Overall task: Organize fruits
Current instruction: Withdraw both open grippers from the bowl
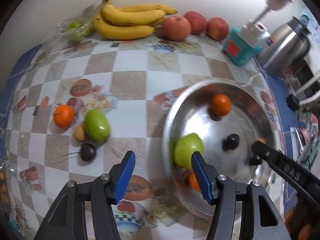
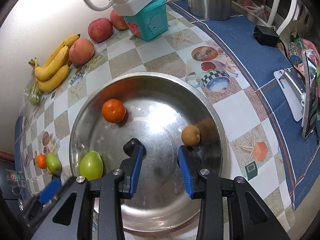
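tray middle lies bare; tangerine, dark fruit, green fruit ring it.

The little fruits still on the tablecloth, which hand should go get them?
Probably left. Its tool is empty and open, near the orange, green fruit and cherry. The right tool is over the metal plate.

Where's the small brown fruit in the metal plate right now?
In the right wrist view the small brown fruit lies near the metal plate's right rim, just beyond the right gripper's right finger.

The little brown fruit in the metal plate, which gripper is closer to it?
Right. The right gripper hangs just beside the brown fruit, empty; the left gripper sits across the metal plate.
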Tool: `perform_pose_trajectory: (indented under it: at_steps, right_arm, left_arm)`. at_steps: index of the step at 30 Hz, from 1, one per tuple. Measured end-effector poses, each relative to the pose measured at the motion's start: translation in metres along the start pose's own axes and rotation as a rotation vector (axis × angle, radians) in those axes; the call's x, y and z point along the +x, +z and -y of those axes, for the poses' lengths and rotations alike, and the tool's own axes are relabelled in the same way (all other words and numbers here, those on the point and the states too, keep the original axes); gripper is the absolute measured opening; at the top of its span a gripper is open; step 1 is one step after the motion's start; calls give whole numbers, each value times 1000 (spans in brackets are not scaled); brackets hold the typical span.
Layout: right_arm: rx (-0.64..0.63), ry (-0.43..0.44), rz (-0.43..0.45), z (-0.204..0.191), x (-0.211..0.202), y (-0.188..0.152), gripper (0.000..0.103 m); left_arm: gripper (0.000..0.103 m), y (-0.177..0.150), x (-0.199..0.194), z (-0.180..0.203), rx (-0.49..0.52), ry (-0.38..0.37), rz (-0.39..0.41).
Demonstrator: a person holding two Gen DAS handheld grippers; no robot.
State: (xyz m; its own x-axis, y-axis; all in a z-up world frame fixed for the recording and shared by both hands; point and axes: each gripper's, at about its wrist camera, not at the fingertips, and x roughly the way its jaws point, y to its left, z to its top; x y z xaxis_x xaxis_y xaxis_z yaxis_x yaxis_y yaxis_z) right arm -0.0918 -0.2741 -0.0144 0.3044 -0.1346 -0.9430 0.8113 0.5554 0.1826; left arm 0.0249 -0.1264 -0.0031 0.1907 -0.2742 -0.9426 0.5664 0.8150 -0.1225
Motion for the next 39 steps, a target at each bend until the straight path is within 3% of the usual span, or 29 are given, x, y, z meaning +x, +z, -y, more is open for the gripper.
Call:
perform_pose_trajectory:
  at_steps: [3,9,14,17,27,29,31,39]
  right_arm:
    - [-21,2,4,-7,-3,-5,52]
    - [-77,13,24,-25,-13,-14,54]
    - [-122,9,36,-39,-16,-18,61]
    - [-140,12,40,-46,-18,-21,71]
    - [-184,-6,55,-60,-18,-26,72]
    - [-193,-8,58,-63,-17,-27,76]
    - [-199,-6,61,-66,-17,-28,88]
    - [-215,-10,78,-73,-18,-31,89]
  left_arm:
    - [64,2,-2,-10,-29,19,8]
    - [69,4,-5,-26,-74,56,22]
    - [88,6,-7,-39,-112,107,41]
    - [95,6,-10,-44,-123,135,56]
    - [103,7,-18,-62,-167,177,86]
    - [103,7,-20,-67,-178,184,91]
    - [103,8,-21,-72,-186,191,95]
    - [103,10,-29,-89,-206,224,121]
